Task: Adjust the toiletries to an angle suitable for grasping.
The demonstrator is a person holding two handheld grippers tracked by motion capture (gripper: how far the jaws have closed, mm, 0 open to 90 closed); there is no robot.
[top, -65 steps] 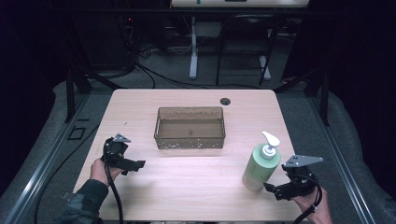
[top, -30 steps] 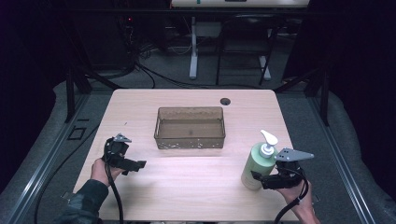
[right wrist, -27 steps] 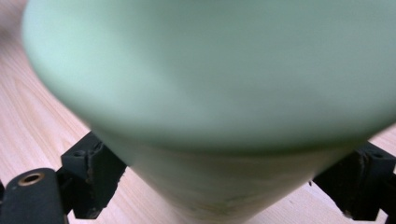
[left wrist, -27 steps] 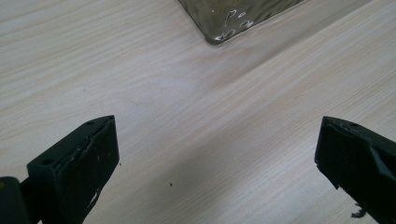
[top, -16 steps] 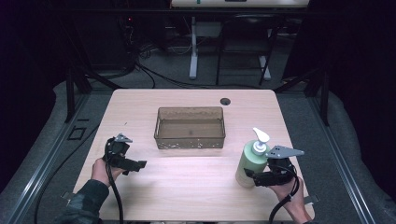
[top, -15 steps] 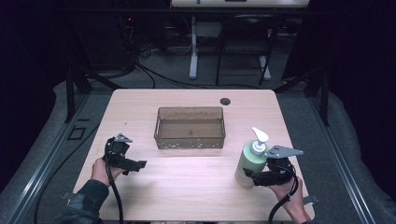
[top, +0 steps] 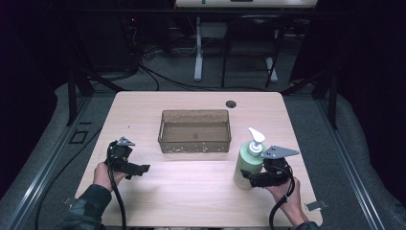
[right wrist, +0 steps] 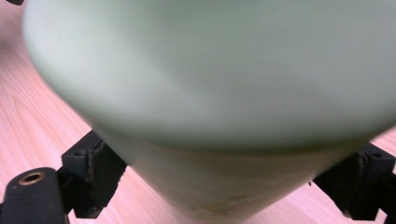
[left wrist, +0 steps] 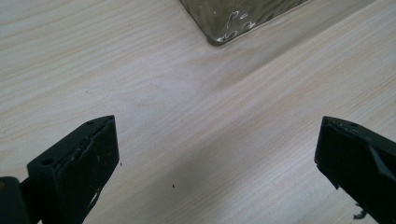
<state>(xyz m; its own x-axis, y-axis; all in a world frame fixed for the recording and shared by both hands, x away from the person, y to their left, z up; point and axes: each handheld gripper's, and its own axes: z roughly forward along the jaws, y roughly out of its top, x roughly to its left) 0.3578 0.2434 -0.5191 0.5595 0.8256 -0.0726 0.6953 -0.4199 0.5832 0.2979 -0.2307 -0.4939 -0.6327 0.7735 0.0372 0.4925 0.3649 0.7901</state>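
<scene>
A pale green pump bottle with a white pump head stands upright on the wooden table, right of centre. My right gripper is shut on the bottle's lower body from the right. In the right gripper view the bottle is close up, and both black jaws press against its sides at the right gripper. My left gripper rests low over the table at the left, open and holding nothing. In the left gripper view its jaws stand wide apart at the left gripper, over bare wood.
A clear brownish plastic bin sits empty at the table's centre, just behind and left of the bottle; its corner shows ahead of the left gripper. A small dark hole marks the table's far edge. Dark floor and table legs lie beyond.
My right gripper came in from the right and closed on the bottle, then carried it a little left toward the bin. The left gripper stayed still.
</scene>
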